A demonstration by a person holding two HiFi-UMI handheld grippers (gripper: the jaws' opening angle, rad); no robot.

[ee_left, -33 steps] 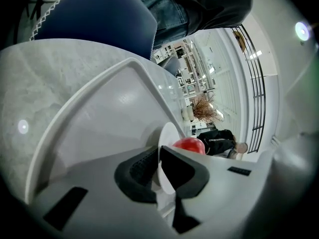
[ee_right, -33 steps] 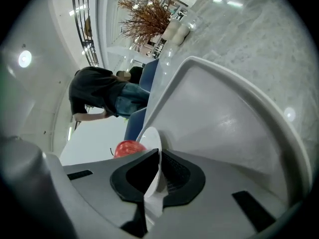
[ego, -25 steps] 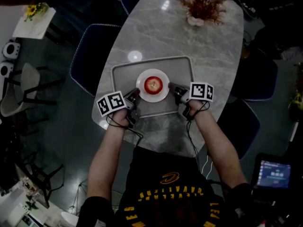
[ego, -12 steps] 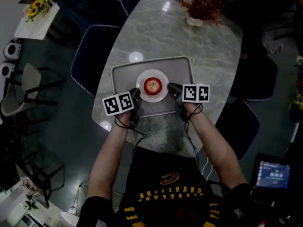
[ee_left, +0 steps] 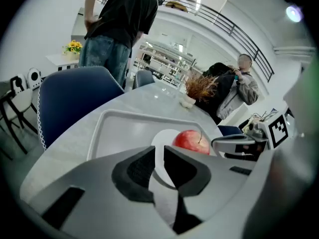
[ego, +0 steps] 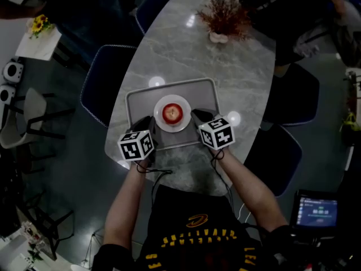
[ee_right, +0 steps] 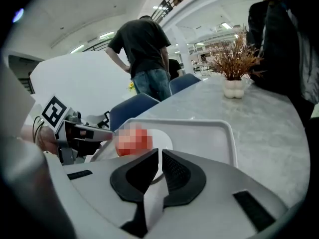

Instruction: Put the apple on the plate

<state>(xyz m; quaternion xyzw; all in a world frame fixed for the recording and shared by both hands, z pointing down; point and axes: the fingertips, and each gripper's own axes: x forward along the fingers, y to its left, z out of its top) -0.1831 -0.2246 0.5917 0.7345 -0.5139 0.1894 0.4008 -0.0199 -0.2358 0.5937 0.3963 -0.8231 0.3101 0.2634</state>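
Note:
A red apple [ego: 172, 112] sits on a small white plate [ego: 161, 120] in the middle of a grey tray [ego: 138, 97]. My left gripper [ego: 144, 123] is at the plate's near left, shut and holding nothing. My right gripper [ego: 198, 116] is at the plate's near right, also shut and holding nothing. In the left gripper view the apple [ee_left: 192, 141] lies just beyond the shut left gripper [ee_left: 159, 151], on the plate [ee_left: 164, 138]. In the right gripper view a mosaic patch covers the apple [ee_right: 132, 139], which lies left of the shut right gripper [ee_right: 159, 153]. Neither gripper touches the apple.
The tray lies near the front edge of an oval marble table [ego: 242, 78]. A pot of dried twigs [ego: 223, 16] stands at the far end. Blue chairs [ego: 104, 75] flank the table. A person in a black shirt [ee_left: 119, 19] stands beyond the left side.
Both grippers have drawn back a little from the plate's sides toward the tray's near edge. The apple and plate have stayed where they were on the tray.

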